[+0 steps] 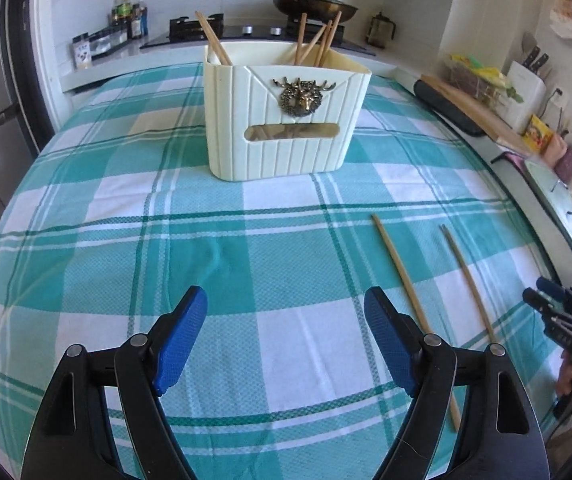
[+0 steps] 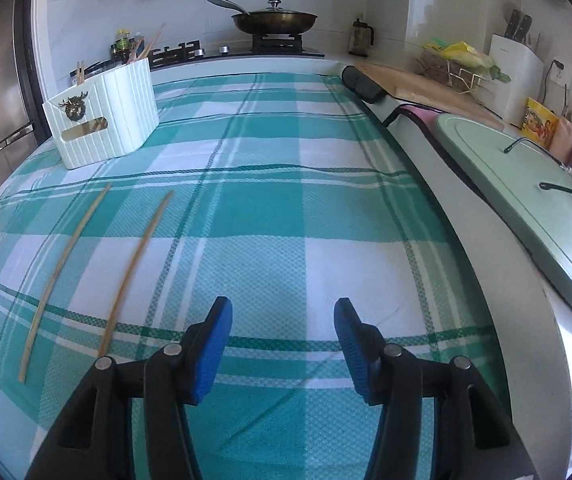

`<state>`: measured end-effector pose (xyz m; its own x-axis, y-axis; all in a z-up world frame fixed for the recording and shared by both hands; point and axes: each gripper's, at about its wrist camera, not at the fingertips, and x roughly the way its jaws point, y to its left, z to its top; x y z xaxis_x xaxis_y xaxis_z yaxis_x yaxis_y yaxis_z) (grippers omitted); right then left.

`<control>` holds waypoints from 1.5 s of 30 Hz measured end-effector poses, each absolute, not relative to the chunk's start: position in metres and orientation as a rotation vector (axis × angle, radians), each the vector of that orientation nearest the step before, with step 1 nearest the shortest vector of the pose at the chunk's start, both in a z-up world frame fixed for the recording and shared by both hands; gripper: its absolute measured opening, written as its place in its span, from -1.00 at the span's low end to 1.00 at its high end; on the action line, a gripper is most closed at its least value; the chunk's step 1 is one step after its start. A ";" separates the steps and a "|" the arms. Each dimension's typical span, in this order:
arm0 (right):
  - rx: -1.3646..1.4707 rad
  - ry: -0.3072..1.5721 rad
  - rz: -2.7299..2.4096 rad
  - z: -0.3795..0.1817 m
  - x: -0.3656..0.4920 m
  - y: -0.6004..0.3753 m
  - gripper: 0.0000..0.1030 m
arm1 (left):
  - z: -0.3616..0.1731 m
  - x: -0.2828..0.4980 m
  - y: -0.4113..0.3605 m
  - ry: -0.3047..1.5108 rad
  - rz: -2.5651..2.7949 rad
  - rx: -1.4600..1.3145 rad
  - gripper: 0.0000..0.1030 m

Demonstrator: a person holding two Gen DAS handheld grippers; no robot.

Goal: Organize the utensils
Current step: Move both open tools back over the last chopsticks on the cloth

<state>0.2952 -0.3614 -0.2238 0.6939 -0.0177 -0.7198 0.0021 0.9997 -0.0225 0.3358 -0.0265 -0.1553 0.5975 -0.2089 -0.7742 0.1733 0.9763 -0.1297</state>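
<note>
A cream utensil holder (image 1: pixel 286 120) with a brass deer emblem stands upright on the checked teal cloth (image 1: pixel 206 248), with several wooden chopsticks leaning inside it. Two loose chopsticks (image 1: pixel 400 276) (image 1: pixel 466 280) lie side by side on the cloth to its front right. My left gripper (image 1: pixel 285 300) hovers open over bare cloth just left of them, nothing between its fingers. In the right wrist view the holder (image 2: pixel 102 120) is far left and the same chopsticks (image 2: pixel 64 256) (image 2: pixel 138 256) lie left of my open, empty right gripper (image 2: pixel 283 308).
A stove with a lidded pan (image 2: pixel 274 20) and bottles (image 1: pixel 128 16) stand behind the cloth. Along the right counter edge are a pale green lid (image 2: pixel 526 200), a cutting board (image 2: pixel 418 80), a wire basket and a knife block (image 2: pixel 516 72). A fridge stands on the left.
</note>
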 end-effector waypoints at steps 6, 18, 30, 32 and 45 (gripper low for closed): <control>-0.016 0.809 -0.006 -0.228 0.297 -0.357 0.05 | -0.155 0.329 -0.038 0.902 -0.239 -0.038 0.60; 0.014 0.837 -0.021 -0.234 0.300 -0.361 0.05 | -0.159 0.325 -0.056 0.903 -0.230 -0.044 0.64; 0.011 0.854 -0.030 -0.237 0.303 -0.361 0.05 | -0.169 0.329 -0.086 0.917 -0.296 -0.092 0.70; 0.013 0.854 -0.031 -0.237 0.303 -0.361 0.05 | -0.173 0.334 -0.102 0.918 -0.301 -0.061 0.70; -0.009 0.848 -0.024 -0.235 0.303 -0.356 0.05 | -0.205 0.333 -0.139 0.910 -0.234 0.141 -0.24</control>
